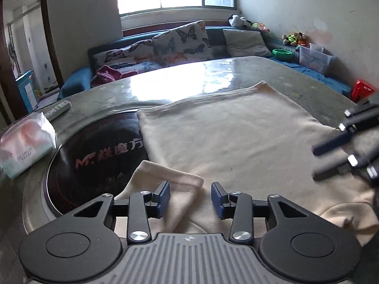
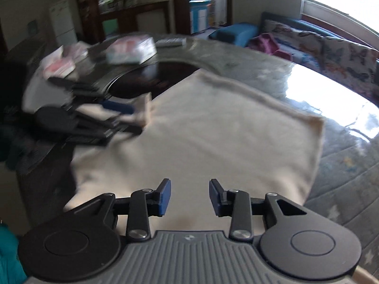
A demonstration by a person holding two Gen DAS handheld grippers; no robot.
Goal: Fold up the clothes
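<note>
A cream cloth is lying flat on the table. Its far edge is sitting near the shiny middle of the table, and its left side is covering part of a dark round plate set into the table top. One sleeve of the cloth is folded in and lying on the near left part.

The left gripper is hanging just over that sleeve. Its blue pads are standing a little way apart, and nothing is pinched between them. The sleeve is lying under them, not in them.

The right gripper is hanging over the near right part of the cloth. Its pads are also standing a little way apart, with only flat cloth showing below the gap. It is holding nothing.

A soft tissue pack is sitting on the left of the table, and a remote is lying just behind it.

On the couch behind the table, a clear bin is standing; what is in it is too small to tell. A green bowl is sitting beside it. Butterfly pillows are leaning on the couch back.
</note>
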